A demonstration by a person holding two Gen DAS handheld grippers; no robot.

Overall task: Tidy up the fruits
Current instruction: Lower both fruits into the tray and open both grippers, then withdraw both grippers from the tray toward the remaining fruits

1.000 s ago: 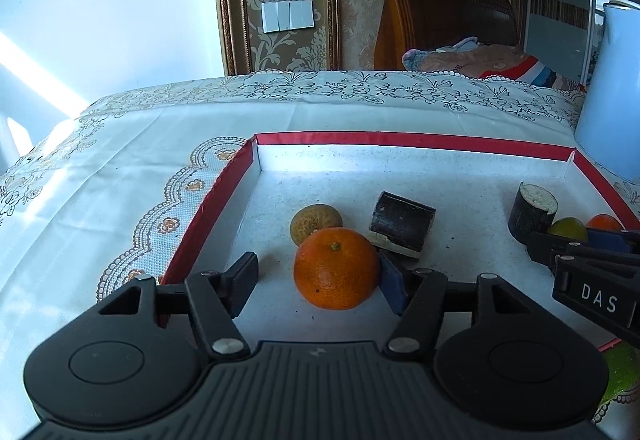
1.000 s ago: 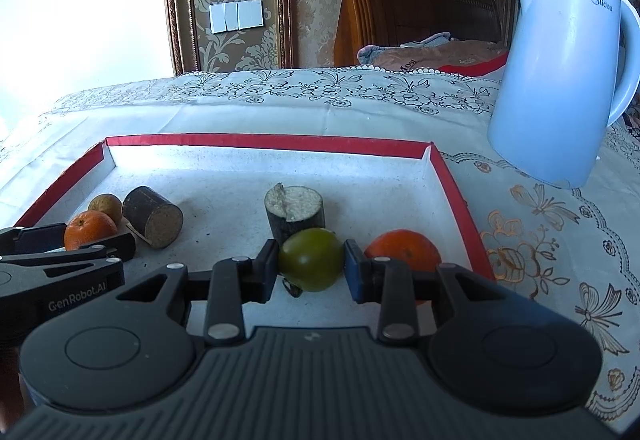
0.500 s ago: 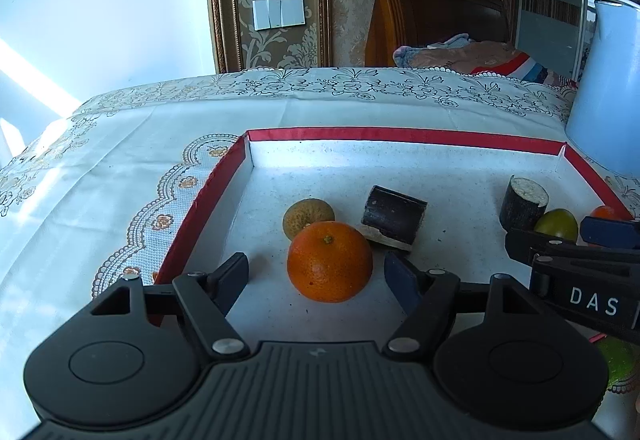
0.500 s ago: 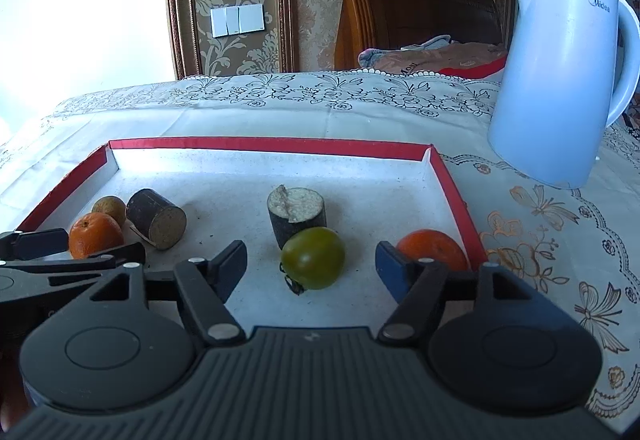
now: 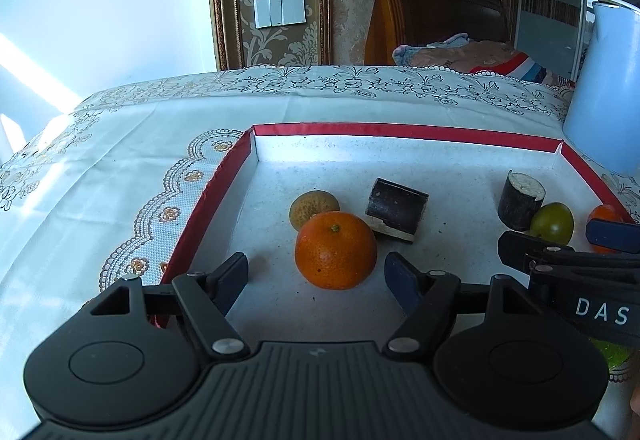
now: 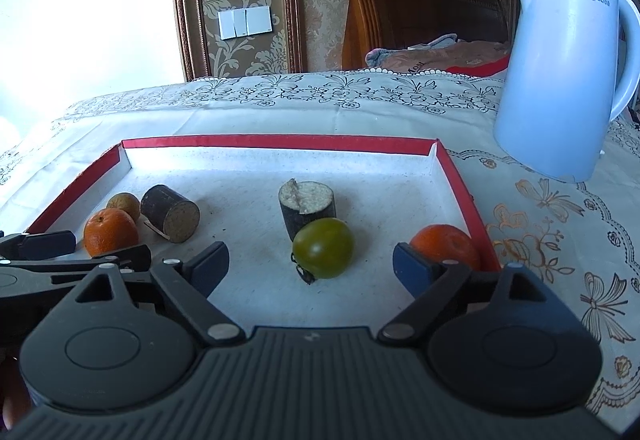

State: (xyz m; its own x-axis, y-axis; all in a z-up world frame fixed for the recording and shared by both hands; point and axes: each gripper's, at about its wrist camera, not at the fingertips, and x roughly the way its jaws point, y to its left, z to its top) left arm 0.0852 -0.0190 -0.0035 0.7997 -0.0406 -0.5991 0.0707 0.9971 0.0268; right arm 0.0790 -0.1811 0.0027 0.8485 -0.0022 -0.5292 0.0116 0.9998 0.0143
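A red-rimmed white tray holds the fruit. In the left wrist view an orange lies on the tray floor just ahead of my left gripper, which is open with its pads clear of the fruit. Behind it sit a brownish fruit and a dark cane piece. In the right wrist view a green fruit rests between the fingers of my right gripper, whose jaws are opening, untouched. An upright cane piece stands behind it; a second orange lies at the right rim.
A pale blue kettle stands on the embroidered tablecloth right of the tray. The left gripper shows at the right view's left edge near the orange. A wooden headboard and bedding lie beyond the table.
My right gripper has opened and let go of the green fruit, which now rests on the tray. My left gripper has opened off the orange.
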